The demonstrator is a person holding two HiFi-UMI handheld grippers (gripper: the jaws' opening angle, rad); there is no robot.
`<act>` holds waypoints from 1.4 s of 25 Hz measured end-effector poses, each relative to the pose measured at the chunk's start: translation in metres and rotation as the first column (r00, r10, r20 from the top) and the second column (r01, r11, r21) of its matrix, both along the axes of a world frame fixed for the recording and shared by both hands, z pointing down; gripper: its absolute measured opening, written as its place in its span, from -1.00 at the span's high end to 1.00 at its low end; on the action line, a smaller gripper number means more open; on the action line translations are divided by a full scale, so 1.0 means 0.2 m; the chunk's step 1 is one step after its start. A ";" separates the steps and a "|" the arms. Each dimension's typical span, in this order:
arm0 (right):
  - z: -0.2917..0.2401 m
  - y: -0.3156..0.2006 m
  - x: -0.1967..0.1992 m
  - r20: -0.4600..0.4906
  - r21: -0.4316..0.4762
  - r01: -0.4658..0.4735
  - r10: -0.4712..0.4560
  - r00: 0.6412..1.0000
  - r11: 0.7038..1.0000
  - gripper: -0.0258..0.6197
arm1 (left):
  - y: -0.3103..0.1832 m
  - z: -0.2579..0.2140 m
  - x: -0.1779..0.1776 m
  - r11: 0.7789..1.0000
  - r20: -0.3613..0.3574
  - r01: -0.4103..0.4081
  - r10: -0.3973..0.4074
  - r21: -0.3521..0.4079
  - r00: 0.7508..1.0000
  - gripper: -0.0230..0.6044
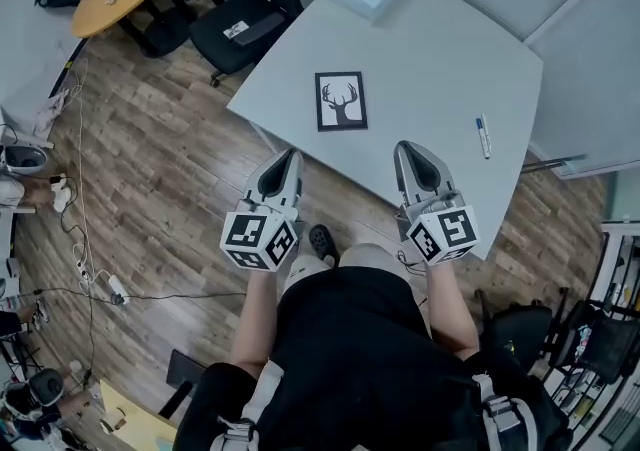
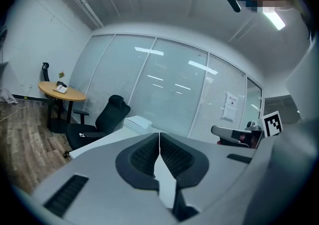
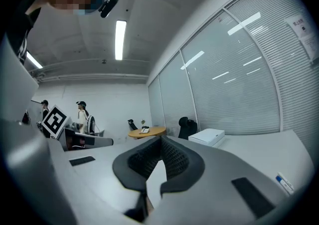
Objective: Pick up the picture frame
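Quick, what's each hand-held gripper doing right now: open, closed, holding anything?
Left hand-held gripper: closed, holding nothing.
Right hand-held gripper: closed, holding nothing.

Black-edged picture frame [image 1: 341,101] with a deer-head print, lying flat on the grey table [image 1: 430,49], near its front edge

No print is legible; the wall notice [image 2: 230,107] is too small.

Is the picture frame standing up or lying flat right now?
Lying flat, face up. In the head view the picture frame rests on the table, its deer picture fully visible from above.
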State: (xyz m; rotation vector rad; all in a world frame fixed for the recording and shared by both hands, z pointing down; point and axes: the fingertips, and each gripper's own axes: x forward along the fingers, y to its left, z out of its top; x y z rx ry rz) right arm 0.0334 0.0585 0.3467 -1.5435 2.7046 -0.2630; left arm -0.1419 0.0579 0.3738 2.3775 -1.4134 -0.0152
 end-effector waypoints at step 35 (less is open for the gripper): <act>0.95 -1.01 0.03 -0.101 -0.413 -0.048 0.007 0.995 0.909 0.47 | -0.97 0.87 0.17 0.910 0.073 -0.075 0.115 -0.409 0.991 0.62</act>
